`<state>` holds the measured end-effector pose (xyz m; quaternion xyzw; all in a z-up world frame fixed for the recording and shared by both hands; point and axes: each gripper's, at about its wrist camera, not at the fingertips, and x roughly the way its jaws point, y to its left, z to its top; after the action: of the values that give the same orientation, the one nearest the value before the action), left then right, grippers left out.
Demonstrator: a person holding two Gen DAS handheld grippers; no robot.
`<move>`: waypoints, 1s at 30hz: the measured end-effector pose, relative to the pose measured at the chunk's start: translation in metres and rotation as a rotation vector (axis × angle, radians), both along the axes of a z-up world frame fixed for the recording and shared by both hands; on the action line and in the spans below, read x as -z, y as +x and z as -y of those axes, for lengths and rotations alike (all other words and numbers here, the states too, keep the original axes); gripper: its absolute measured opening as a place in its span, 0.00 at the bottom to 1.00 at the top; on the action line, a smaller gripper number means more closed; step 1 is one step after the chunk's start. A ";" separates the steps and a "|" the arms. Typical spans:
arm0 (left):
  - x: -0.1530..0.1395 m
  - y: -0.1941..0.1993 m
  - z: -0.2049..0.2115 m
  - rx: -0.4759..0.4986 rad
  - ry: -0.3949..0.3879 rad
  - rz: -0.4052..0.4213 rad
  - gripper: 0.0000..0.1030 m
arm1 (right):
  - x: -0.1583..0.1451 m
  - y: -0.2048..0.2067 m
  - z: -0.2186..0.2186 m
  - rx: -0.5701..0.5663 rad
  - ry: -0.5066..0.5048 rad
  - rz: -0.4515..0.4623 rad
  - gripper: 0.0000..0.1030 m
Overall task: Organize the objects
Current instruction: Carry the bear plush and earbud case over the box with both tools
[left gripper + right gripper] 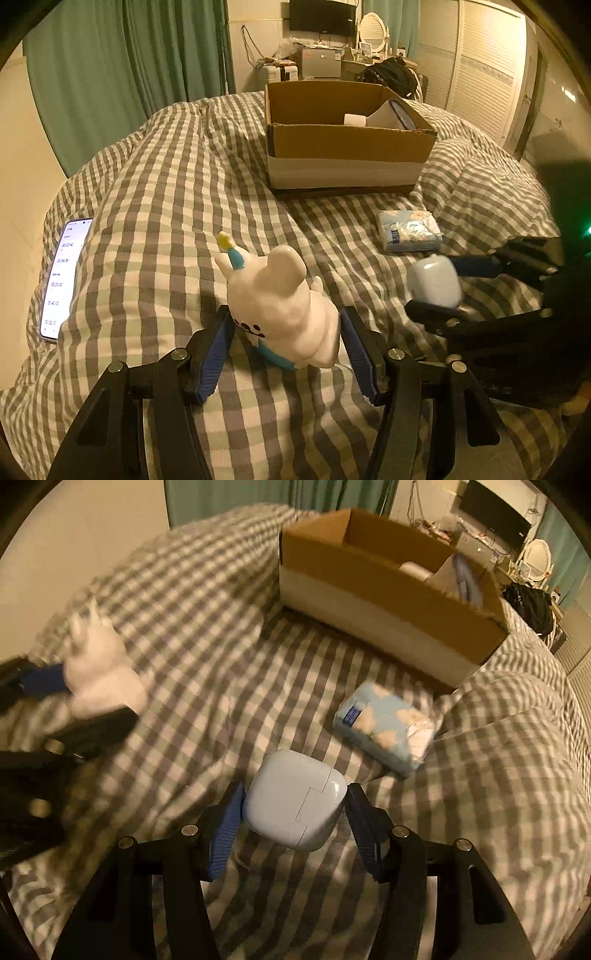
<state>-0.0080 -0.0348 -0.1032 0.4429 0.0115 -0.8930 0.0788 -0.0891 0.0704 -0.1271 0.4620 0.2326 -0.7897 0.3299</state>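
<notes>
Two items are in grippers at once, and both sit short of the box (pixel 343 147) on the checked bed (pixel 177 184). The left gripper (pixel 288 328) has its blue pads closed against the sides of a white plush (pixel 284 306), which is near the box's front wall and off to its left. The right gripper (pixel 293 801) has its fingers pressed on a pale blue case (pixel 295 799), near the same wall. A tissue pack (pixel 408 230) lies loose just in front of the box.

Progress, by my reading: partly done. The box already holds a white item and something pale leaning in its right end; I cannot tell what they are. Left to go in: plush, case, pack.

The plush is soft and rounded, with a dotted face and blue trim. The case is smooth and hard, with a stepped seam. A lit phone (pixel 66 277) lies far left of the box.
</notes>
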 end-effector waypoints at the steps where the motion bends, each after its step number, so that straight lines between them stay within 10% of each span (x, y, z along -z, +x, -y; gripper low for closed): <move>1: -0.002 0.000 -0.001 0.003 -0.001 -0.001 0.59 | -0.006 0.002 -0.003 0.000 -0.016 -0.004 0.54; 30: -0.121 -0.078 -0.002 0.125 0.008 -0.172 0.59 | -0.178 -0.016 -0.021 0.003 -0.248 -0.316 0.54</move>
<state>-0.0864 -0.0330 0.0173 0.3650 -0.0059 -0.9308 0.0199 -0.1053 0.0917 0.0506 0.2886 0.1817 -0.8754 0.3425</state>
